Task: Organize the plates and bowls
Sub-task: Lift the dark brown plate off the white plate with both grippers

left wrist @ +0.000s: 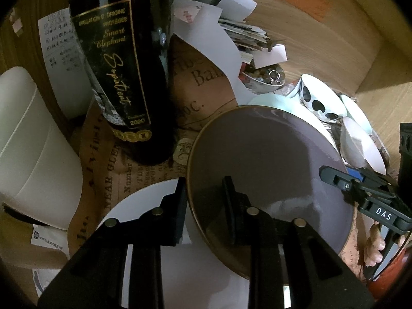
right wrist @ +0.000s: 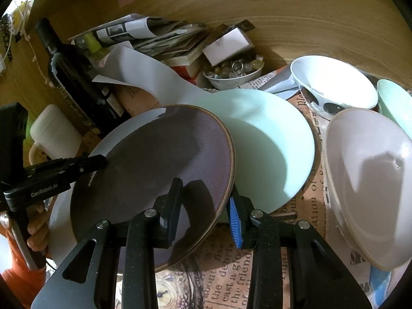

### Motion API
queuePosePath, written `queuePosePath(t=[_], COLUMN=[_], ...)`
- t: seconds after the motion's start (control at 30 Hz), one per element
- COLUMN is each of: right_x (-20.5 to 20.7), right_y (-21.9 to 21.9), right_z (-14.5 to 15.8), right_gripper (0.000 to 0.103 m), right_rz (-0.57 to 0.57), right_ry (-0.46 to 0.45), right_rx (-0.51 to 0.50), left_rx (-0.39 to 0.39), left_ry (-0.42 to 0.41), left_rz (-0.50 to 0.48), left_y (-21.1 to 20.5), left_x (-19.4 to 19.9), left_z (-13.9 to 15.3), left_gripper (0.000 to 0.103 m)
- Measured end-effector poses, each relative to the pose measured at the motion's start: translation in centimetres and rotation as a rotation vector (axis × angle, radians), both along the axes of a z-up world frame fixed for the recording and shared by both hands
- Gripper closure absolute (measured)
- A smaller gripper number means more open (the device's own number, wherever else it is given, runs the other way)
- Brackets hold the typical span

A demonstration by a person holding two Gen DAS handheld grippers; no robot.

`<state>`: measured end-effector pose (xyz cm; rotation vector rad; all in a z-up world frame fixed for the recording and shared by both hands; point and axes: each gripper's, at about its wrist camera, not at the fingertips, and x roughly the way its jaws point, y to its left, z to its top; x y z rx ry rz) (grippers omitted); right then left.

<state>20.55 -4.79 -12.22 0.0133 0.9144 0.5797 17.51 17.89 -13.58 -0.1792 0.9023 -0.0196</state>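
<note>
A dark purple-grey plate [left wrist: 270,175] [right wrist: 159,170] is held tilted between both grippers. My left gripper [left wrist: 206,206] straddles its left rim, one finger over and one under, above a white plate [left wrist: 144,206] [right wrist: 123,126]. My right gripper [right wrist: 206,206] straddles its right rim and shows in the left wrist view [left wrist: 342,182]. A mint green plate [right wrist: 267,144] lies behind. A white bowl with black spots [right wrist: 332,82] [left wrist: 322,100], a pale pink bowl [right wrist: 368,180] and a mint bowl [right wrist: 396,103] stand at the right.
A dark wine bottle [left wrist: 121,72] [right wrist: 77,74] stands close on the left beside a white mug [right wrist: 54,131] [left wrist: 31,149]. A small bowl of beads [right wrist: 231,72], stacked papers [right wrist: 154,36] and a wooden wall [right wrist: 309,13] lie behind. Newsprint paper [right wrist: 226,278] covers the table.
</note>
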Motion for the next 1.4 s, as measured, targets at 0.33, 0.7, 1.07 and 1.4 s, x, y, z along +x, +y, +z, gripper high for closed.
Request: queuePosePath(t=[0.33,0.7,1.07,1.4], right_x=[-1.5,-4.3,-7.2,-9.5], right_y=[-0.8,-2.7,-5.5,-8.1], right_z=[1.3,2.6,3.0,3.0], right_gripper=[0.073,0.073,0.073,0.073], right_rz=[0.001,-0.011,-0.025,-0.030], right_ry=[-0.039,-0.062,-0.077,-0.082], right_rx=[0.013,0.029,0.043,0.042], left_rx=[0.001,0.013,0.024,0.033], left_ry=[-0.042,-0.083,-0.094,-0.100], left_rz=[0.004,-0.005,-0.026,-0.040], left_y=[-0.9,-3.4,-6.5,-9.4], left_x=[-1.6,-4.1,-6.8,-9.1], left_z=[1.2,2.6,3.5,3.5], left_gripper=[0.077,0.077,0.077,0.077])
